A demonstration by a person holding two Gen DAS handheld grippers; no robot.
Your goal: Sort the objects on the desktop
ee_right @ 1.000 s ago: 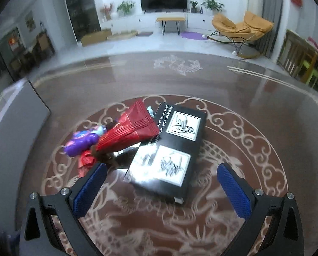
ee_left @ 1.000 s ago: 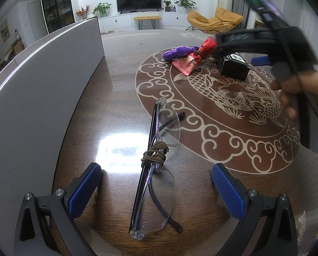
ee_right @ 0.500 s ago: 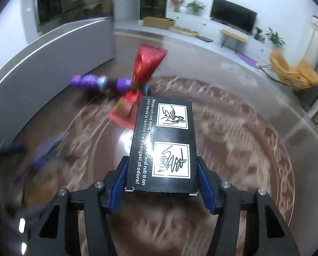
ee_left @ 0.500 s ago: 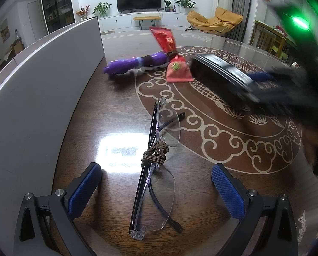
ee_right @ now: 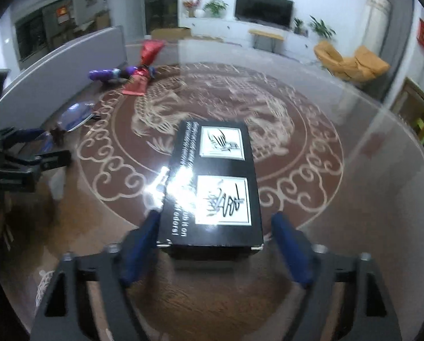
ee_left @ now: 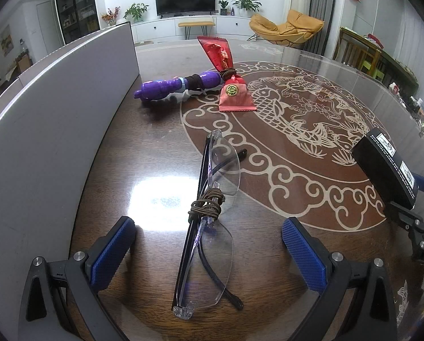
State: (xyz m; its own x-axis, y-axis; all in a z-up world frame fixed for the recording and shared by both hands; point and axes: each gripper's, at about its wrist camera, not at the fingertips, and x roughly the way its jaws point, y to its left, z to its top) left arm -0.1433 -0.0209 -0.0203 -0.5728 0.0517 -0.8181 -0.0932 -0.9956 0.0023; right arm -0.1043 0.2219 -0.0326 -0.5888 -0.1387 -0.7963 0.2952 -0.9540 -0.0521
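Folded rimless glasses (ee_left: 209, 213) with a brown hair tie wound round them lie on the round table between the pads of my open left gripper (ee_left: 209, 253). My right gripper (ee_right: 214, 244) holds the black box (ee_right: 214, 182) between its pads; the left pad touches it, a small gap shows at the right pad. The box also shows at the right in the left wrist view (ee_left: 388, 167). A purple toy (ee_left: 178, 85) and red snack packets (ee_left: 229, 82) lie together at the far left of the table.
A grey panel (ee_left: 50, 108) stands along the table's left edge. The table top (ee_left: 297, 119) has a carved fish pattern. My left gripper shows at the left in the right wrist view (ee_right: 21, 156).
My right gripper closed on the black box and carried it from beside the snacks to the table's near right side. The purple toy and snacks were pushed left. The left gripper stayed still.
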